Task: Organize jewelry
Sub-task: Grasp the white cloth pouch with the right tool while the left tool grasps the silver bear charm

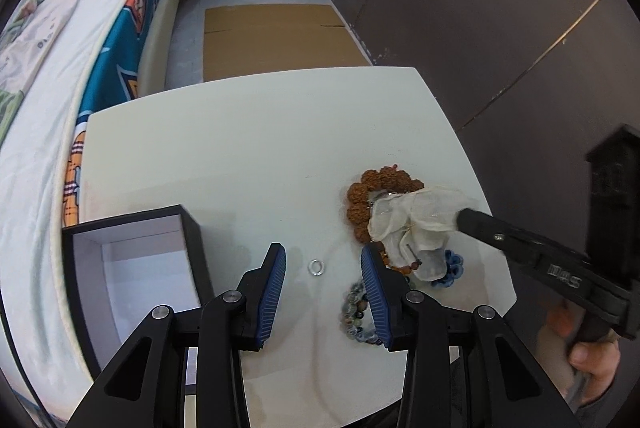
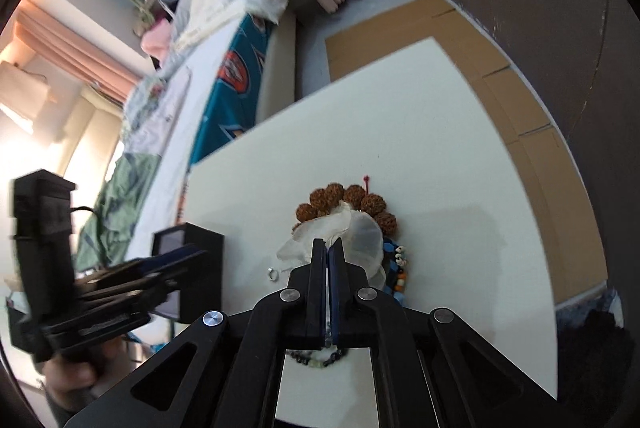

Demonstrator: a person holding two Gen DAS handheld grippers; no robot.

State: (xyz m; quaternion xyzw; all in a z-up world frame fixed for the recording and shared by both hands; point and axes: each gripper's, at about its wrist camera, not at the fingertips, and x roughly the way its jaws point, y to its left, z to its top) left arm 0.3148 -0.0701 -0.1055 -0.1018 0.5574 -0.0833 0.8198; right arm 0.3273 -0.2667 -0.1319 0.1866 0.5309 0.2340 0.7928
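Observation:
On the white table (image 1: pixel 248 148) lie a brown rough-bead bracelet (image 1: pixel 360 196), a blue bead bracelet (image 1: pixel 454 266), a mixed-stone bracelet (image 1: pixel 354 308) and a small silver ring (image 1: pixel 316 267). My right gripper (image 2: pixel 328 248) is shut on a sheer white pouch (image 1: pixel 416 224), held over the brown bracelet (image 2: pixel 344 198); the pouch also shows in the right wrist view (image 2: pixel 360 236). My left gripper (image 1: pixel 323 260) is open, its fingers either side of the ring. An open black box (image 1: pixel 132 260) with a white inside stands at its left.
A bed (image 1: pixel 48 100) with a teal patterned sheet runs along the table's left side. Flat cardboard (image 1: pixel 276 40) lies on the floor beyond the table. A dark wall (image 1: pixel 500 8) stands to the right. The box also shows in the right wrist view (image 2: pixel 192 256).

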